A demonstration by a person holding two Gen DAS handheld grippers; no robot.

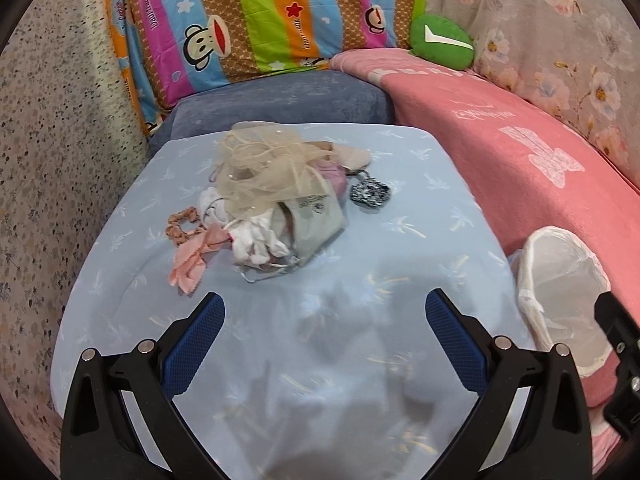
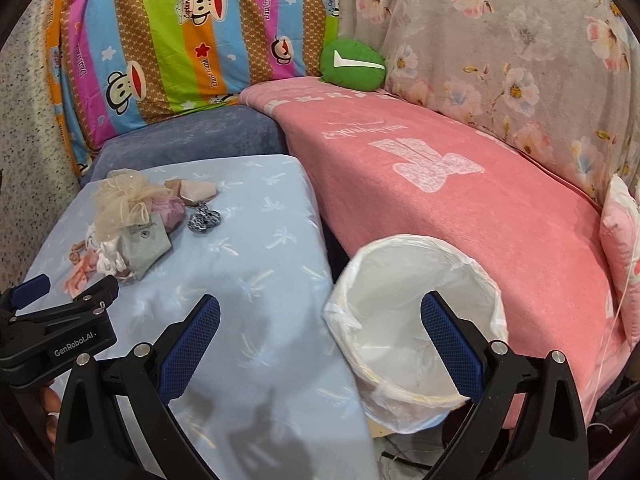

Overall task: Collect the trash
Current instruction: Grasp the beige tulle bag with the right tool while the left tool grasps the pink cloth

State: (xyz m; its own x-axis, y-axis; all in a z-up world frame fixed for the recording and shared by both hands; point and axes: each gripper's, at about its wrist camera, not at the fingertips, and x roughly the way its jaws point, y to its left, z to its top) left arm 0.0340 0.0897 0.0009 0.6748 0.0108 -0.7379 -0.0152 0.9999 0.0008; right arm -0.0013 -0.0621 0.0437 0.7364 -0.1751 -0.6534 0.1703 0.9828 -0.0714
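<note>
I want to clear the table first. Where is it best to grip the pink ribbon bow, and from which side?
Probably grip the pink ribbon bow at its loose tails, coming from the near edge with the left hand-held gripper: they lie flat, clear of the pile.

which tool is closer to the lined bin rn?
Right. The right tool hangs open just above the bin; the left tool is open over the table, with the bin beside it.

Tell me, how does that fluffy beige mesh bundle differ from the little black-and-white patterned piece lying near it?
The beige mesh bundle is pale, see-through and puffy; the black-and-white piece is dark, dense and speckled. The bundle is clearly the bigger of the two and sits on top of the heap, while the patterned piece lies low at the heap's right edge. Both rest on the light blue cloth, and neither gripper touches them.
</note>
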